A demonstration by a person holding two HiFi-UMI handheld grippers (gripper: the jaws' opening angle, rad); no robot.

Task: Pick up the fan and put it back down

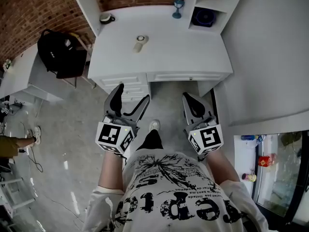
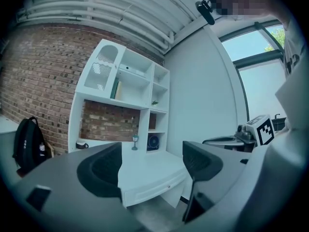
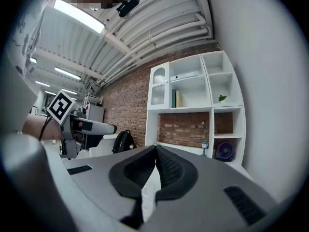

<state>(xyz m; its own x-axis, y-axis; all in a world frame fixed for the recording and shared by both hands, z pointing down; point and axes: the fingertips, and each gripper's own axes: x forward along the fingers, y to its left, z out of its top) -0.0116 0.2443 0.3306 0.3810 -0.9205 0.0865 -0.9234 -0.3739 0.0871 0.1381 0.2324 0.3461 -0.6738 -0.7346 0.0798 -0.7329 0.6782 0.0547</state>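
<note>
A small dark blue fan (image 1: 205, 17) stands in the lowest cubby of the white shelf at the desk's back right; it also shows as the fan (image 2: 153, 142) in the left gripper view and the fan (image 3: 223, 151) in the right gripper view. A small white round-headed object with a handle (image 1: 139, 42) lies on the white desk (image 1: 164, 57). My left gripper (image 1: 133, 95) hangs open and empty in front of the desk's drawers, well short of the fan. My right gripper (image 1: 187, 98) is shut with nothing in it, beside the left one at the same distance from the desk.
A black backpack (image 1: 60, 52) sits on a chair left of the desk. A dark mug (image 1: 106, 18) and a small blue stemmed ornament (image 1: 178, 6) stand at the desk's back. Another person's leg (image 1: 14, 144) shows at the far left. A white wall (image 1: 270, 57) runs along the right.
</note>
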